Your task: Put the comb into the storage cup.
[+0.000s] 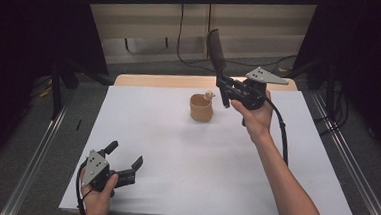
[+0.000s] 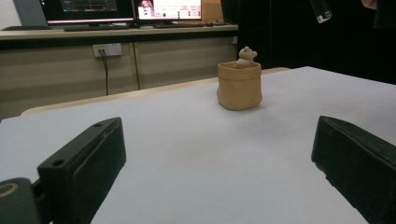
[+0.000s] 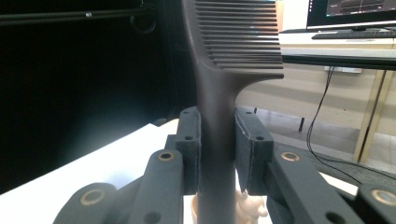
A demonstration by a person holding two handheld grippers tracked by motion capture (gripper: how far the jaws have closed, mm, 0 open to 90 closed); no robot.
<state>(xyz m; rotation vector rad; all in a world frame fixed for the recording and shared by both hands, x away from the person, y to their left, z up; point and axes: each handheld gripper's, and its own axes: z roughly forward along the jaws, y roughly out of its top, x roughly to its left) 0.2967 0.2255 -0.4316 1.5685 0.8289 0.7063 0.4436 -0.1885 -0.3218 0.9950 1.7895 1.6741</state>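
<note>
A tan cup (image 1: 200, 108) stands on the far middle of the white table, with a small pale bear figure (image 1: 209, 94) poking out of its top. My right gripper (image 1: 223, 87) hovers just right of the cup, shut on the handle of a black comb (image 1: 216, 51) whose toothed end points up and away. In the right gripper view the pads (image 3: 191, 149) squeeze the comb handle (image 3: 219, 93), and the figure (image 3: 250, 205) lies below. My left gripper (image 1: 124, 153) rests open at the front left. Its jaws frame the distant cup (image 2: 239, 86) and figure (image 2: 246, 54).
The white sheet (image 1: 175, 161) covers a wooden table whose far edge (image 1: 170, 80) shows. Dark curtains flank both sides. A desk with monitors (image 2: 121, 9) and a wall socket with cables (image 2: 105, 51) stand beyond the table.
</note>
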